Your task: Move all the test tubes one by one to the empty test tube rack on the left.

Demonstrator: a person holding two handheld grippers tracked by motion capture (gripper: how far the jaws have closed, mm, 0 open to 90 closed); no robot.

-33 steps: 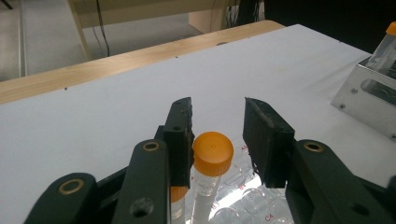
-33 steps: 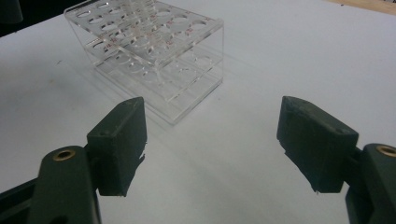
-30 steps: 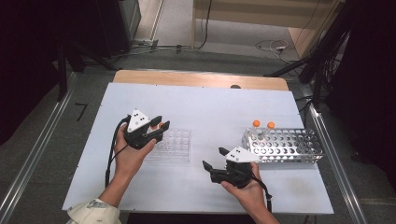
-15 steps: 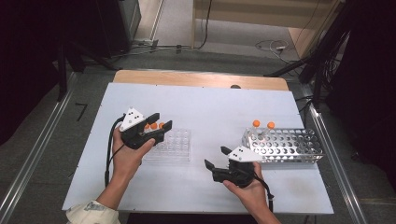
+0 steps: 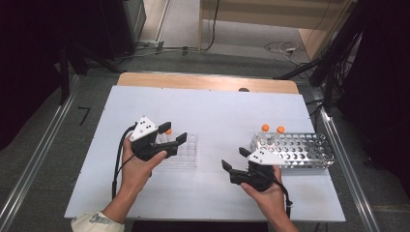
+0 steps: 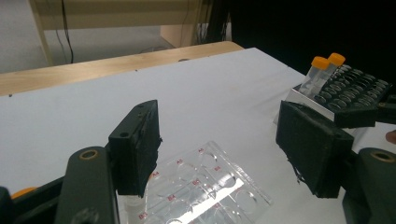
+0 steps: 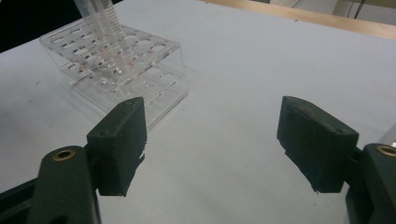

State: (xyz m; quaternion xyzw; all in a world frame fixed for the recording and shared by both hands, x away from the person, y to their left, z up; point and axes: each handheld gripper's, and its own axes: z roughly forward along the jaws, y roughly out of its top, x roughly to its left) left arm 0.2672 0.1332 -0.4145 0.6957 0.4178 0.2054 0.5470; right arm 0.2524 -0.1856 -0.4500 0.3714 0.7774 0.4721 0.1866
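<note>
Both grippers empty, tubes waiting in two racks

Your left gripper (image 5: 170, 140), left of centre in the high view, hovers with jaws spread wide and holding nothing over the clear plastic rack (image 5: 186, 153), where one orange-capped tube (image 5: 168, 131) stands. Your right gripper (image 5: 235, 164), lower centre, is equally wide and empty beside the metal rack (image 5: 309, 153) holding two orange-capped tubes (image 5: 272, 131). Judging by that, line your jaws squarely around a tube before closing.
</note>
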